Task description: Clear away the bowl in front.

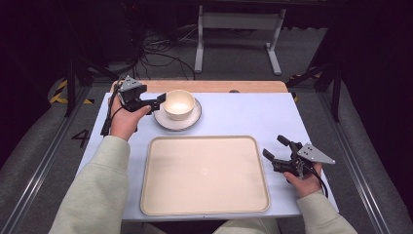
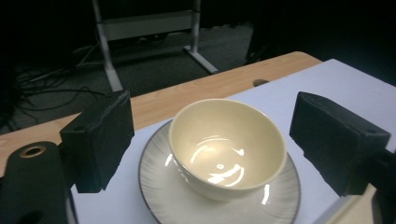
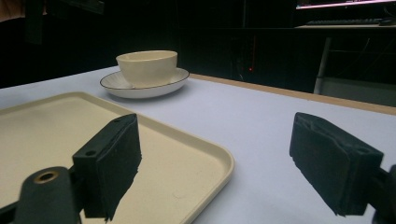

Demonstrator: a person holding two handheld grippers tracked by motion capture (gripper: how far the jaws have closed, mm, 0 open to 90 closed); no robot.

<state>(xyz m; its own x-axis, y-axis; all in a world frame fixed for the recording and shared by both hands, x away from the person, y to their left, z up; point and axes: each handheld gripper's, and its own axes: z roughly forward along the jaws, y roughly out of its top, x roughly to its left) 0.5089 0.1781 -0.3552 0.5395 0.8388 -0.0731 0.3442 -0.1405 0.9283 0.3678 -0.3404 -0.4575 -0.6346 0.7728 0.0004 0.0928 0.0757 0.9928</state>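
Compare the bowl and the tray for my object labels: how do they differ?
The bowl is round and deep; the tray is rectangular, shallow and far larger. The bowl sits on a saucer; the tray lies directly on the table. Both are cream-coloured and empty.

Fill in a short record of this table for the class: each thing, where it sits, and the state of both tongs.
bowl: cream, upright, empty, standing on the plate
plate: dark-rimmed, far left of the table
tray: cream, empty, near middle, apart from the plate
left tongs: open, at the bowl's left side, holding nothing
right tongs: open, right of the tray, holding nothing
table: white sheet over wood
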